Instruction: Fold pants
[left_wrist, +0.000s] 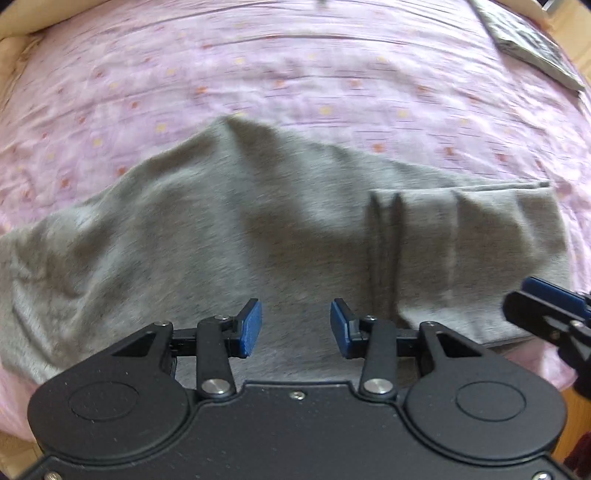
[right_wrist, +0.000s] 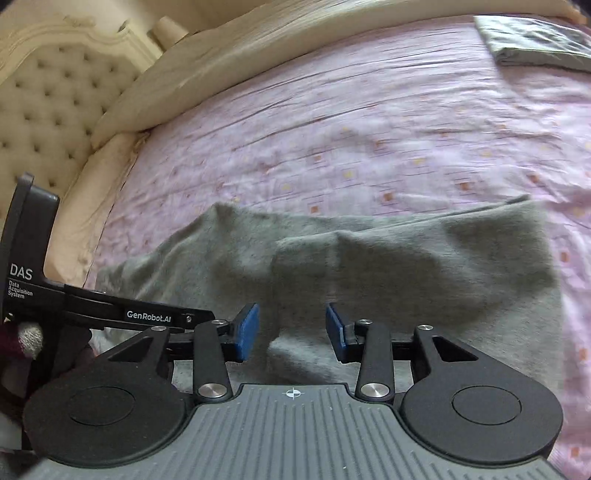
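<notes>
Both grippers (jaws apart) over pants (left_wrist: 229, 229)

Left tongs (left_wrist: 295, 328) agape, right tongs (right_wrist: 291, 328) agape, both empty

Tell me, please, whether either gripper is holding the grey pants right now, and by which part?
Nothing is held. The left gripper and right gripper both stand open above the grey pants, with no fabric pinched between their pads.

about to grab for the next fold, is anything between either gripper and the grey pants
Nothing visible. The left gripper and the right gripper both hang open right over the grey pants, with only bare fabric under their jaws. The folded grey item lies far off on the pink sheet.
</notes>
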